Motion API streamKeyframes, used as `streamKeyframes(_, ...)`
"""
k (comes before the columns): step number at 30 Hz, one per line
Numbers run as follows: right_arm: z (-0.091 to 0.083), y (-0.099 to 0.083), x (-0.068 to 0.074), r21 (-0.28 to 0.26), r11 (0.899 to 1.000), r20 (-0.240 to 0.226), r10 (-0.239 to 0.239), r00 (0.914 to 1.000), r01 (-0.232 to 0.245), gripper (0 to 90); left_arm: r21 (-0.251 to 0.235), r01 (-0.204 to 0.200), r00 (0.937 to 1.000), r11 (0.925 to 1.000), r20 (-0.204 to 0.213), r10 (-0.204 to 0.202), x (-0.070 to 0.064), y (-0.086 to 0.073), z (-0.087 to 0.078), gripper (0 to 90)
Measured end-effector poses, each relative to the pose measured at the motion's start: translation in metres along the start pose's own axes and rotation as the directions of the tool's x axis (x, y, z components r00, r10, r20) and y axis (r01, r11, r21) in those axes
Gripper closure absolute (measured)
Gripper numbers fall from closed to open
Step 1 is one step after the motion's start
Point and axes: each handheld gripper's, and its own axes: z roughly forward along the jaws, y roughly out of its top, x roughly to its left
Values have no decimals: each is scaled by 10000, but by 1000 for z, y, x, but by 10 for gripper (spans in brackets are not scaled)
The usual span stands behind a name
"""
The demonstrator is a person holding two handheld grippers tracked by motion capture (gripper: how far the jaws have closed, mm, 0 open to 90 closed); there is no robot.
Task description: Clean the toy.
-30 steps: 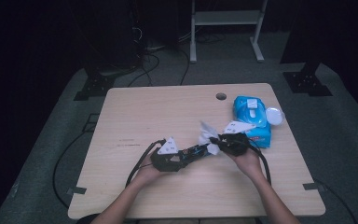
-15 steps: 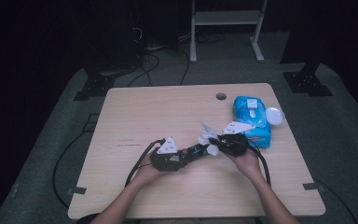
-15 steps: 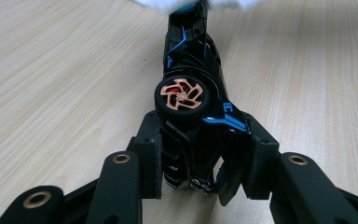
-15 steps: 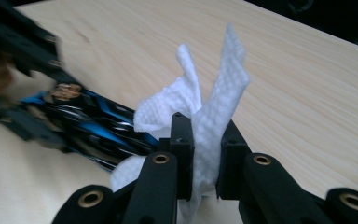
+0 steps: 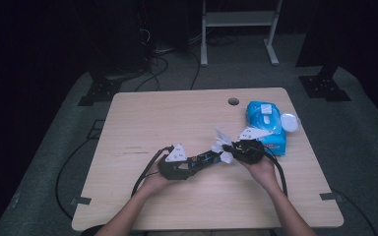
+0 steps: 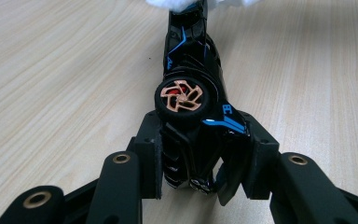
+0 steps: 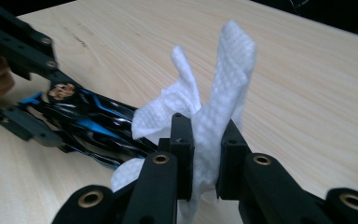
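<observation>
A black toy car with blue stripes and a copper-spoked wheel [image 6: 186,88] lies on its side, its rear end clamped in my left gripper [image 6: 200,163]. In the high view the car [image 5: 203,160] spans between both hands, with the left gripper [image 5: 189,167] at its left end. My right gripper [image 7: 204,161] is shut on a crumpled white wipe [image 7: 214,93], which it presses against the car's front end [image 7: 88,126]. From above, the wipe [image 5: 221,142] sticks up beside the right gripper [image 5: 228,151].
A blue pack of wet wipes [image 5: 266,120] lies at the table's right, with a round white lid [image 5: 289,122] beside it. The wooden table [image 5: 152,118] has a cable hole [image 5: 233,102] near its far edge. Cables trail off the left side.
Both hands and the car have stayed nearly in place; the wipe has shifted only slightly at the car's front.
</observation>
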Motion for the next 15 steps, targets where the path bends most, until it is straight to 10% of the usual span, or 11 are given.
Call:
streamKeyframes(8, 23, 18, 41, 186, 9968, -1205, -748, 9899, 775, 795, -51, 21, 10000, 10000, 41, -21, 1, 3, 2, 578)
streamKeyframes(15, 46, 25, 65, -9, 9998, -2557, -178, 9666, 182, 795, -82, 152, 9999, 9999, 66, -152, 2, 2, 2, 578)
